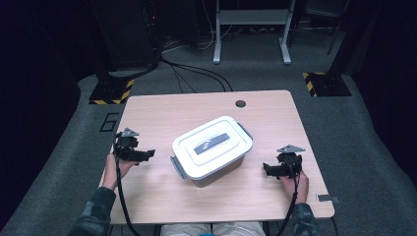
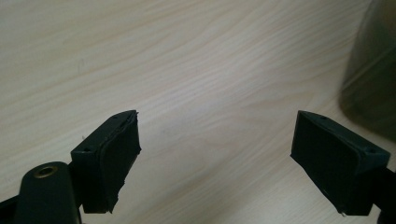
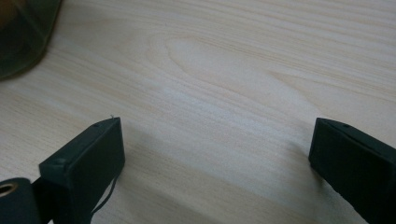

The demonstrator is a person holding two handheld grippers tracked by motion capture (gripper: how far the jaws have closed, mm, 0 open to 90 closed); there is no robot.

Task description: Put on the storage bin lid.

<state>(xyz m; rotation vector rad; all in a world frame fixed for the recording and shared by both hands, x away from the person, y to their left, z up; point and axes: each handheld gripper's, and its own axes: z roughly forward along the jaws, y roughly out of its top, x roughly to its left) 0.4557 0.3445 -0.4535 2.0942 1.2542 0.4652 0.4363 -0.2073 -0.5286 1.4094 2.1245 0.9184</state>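
A lidded plastic storage box (image 1: 212, 152) sits mid-table (image 1: 275, 105), set askew. The left gripper (image 1: 147, 155) and right gripper (image 1: 268, 169) flank it, both spread wide with nothing between their jaws. The box looks rigid, light and smooth-sided; I'd take it by the grey end latches (image 1: 178, 167).

Your high view looks forward and down from above your side, taking in the whole table (image 1: 275, 105). Each gripper view rides low, facing along its own jaws and close over the wood just ahead. Both catch an edge of the lidded box (image 1: 212, 147) beyond the jaws, which the high view shares.
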